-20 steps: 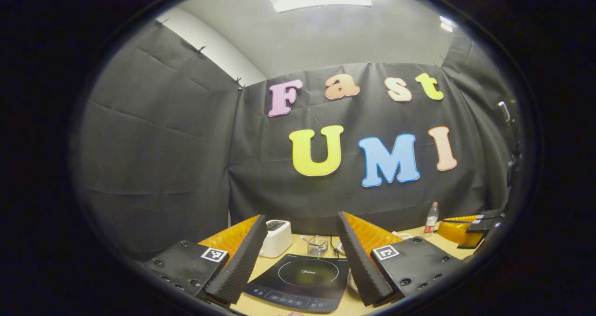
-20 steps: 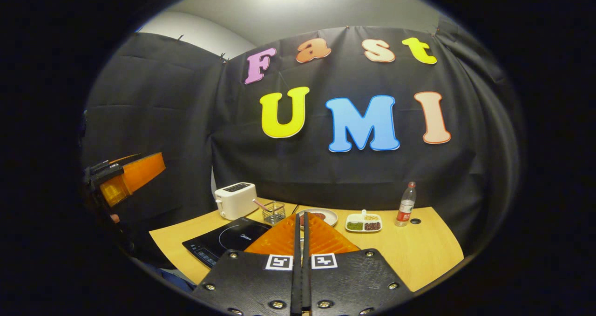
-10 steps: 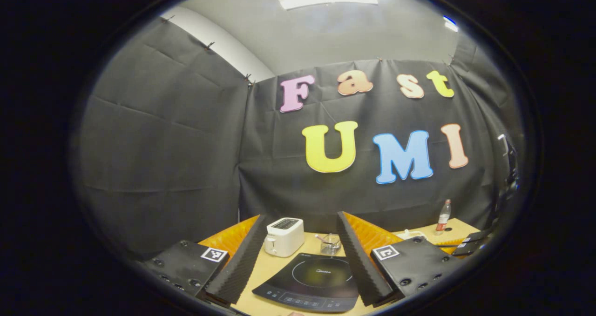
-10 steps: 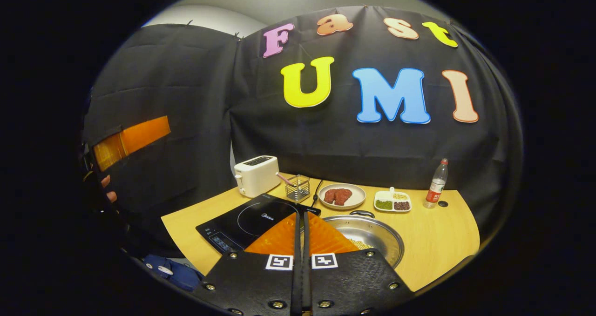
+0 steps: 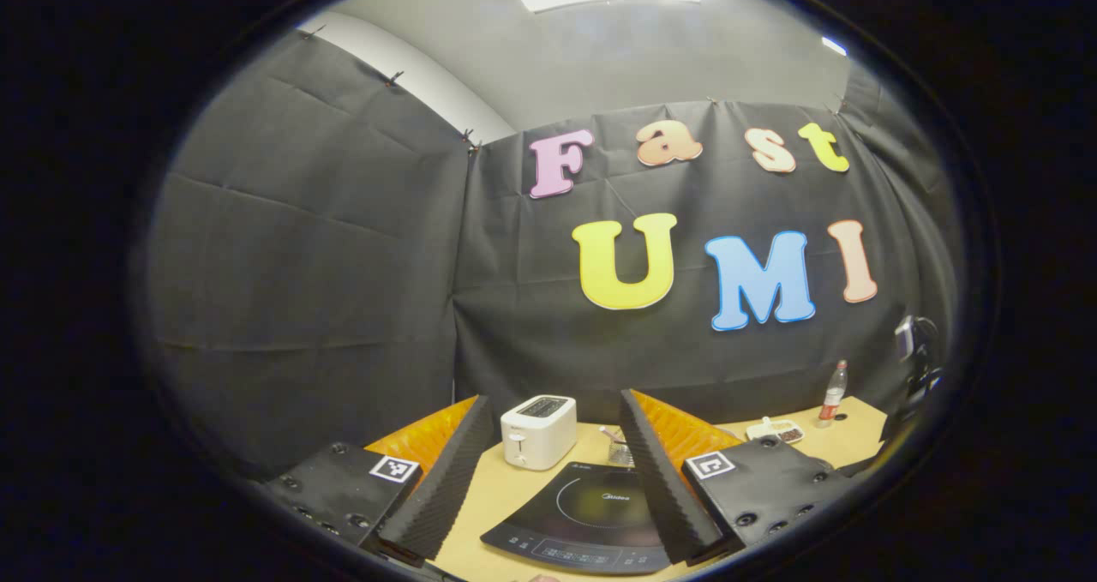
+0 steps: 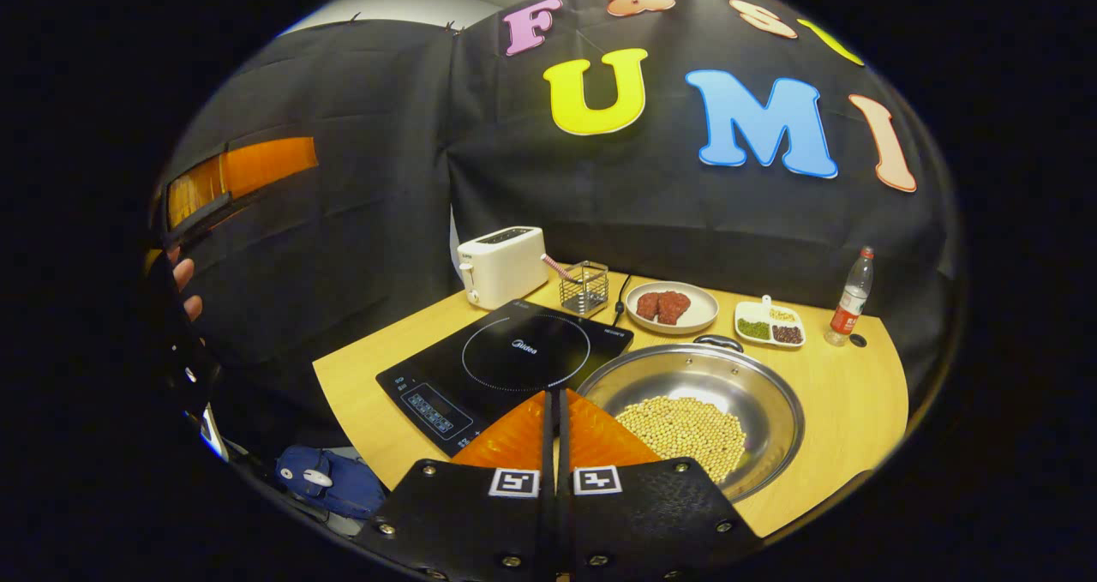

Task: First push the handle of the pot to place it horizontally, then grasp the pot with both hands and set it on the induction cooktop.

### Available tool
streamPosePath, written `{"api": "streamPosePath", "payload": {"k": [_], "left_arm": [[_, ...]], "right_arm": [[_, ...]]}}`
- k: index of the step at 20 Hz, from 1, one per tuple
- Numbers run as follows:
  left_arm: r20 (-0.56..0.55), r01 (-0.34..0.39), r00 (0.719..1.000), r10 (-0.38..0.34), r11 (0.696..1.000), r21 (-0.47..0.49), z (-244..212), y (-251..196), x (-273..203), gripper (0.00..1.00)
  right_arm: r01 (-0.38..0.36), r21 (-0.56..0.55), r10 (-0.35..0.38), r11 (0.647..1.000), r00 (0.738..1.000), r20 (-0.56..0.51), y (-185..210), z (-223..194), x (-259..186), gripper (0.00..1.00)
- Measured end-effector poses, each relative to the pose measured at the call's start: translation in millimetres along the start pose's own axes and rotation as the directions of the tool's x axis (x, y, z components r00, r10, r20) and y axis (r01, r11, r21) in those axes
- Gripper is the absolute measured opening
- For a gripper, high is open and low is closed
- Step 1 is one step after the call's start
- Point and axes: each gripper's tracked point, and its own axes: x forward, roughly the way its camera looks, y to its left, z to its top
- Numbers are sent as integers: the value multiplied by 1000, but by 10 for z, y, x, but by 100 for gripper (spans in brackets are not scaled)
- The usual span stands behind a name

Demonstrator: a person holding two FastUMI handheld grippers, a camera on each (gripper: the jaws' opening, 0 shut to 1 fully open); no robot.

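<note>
- Wooden table (image 6: 844,398) is backed by black cloth walls; a toaster (image 6: 501,265), a plate of meat (image 6: 672,307) and a bottle (image 6: 851,297) are set along its far edge.
- The pot (image 6: 694,415), holding pale beans, is seen on the table just right of the induction cooktop (image 6: 506,363).
- The right gripper (image 6: 554,398) is pressed closed, empty, above the pot's near rim.
- The left gripper (image 5: 557,445) is spread wide, empty, raised before the cooktop.

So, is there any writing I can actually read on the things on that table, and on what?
"Midea": inside the ring on the induction cooktop.
Markings on its control panel: too small to read.
Label on the bottle: too small to read.
Toaster and pot: no writing that I can make out.
</note>
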Motion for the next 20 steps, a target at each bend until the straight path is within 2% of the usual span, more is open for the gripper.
{"api": "streamPosePath", "payload": {"k": [3, 5, 7, 11, 12, 15, 16, 20], "left_arm": [[-8, -9, 1000, 8, 1000, -3, -63, 37, 39, 100], [-11, -14, 1000, 14, 1000, -2, -86, 59, 69, 97], [-14, -18, 1000, 18, 1000, -1, -106, 86, 88, 100], [-24, -21, 999, 21, 1000, -5, -160, 128, 127, 100], [-26, -21, 999, 21, 1000, -4, -177, 131, 141, 97], [-29, -12, 1000, 12, 1000, -5, -197, 115, 201, 94], [-30, -9, 1000, 9, 1000, -7, -204, 101, 228, 100], [-38, 12, 999, -13, 1000, -16, -275, 28, 347, 100]], "right_arm": [[-18, 2, 18, 1000, 998, -52, 52, -171, 79, 1], [-31, 9, 32, 999, 996, -83, 83, -268, 121, 1], [-42, 18, 43, 999, 992, -117, 124, -386, 175, 1], [-56, 47, 65, 997, 978, -196, 159, -643, 269, 1], [-59, 61, 71, 996, 973, -218, 163, -709, 293, 1], [-47, 80, 67, 996, 962, -265, 110, -861, 330, 1], [-43, 83, 64, 996, 959, -278, 88, -900, 344, 1], [-26, 101, 57, 995, 947, -316, 36, -1007, 403, 1]]}}
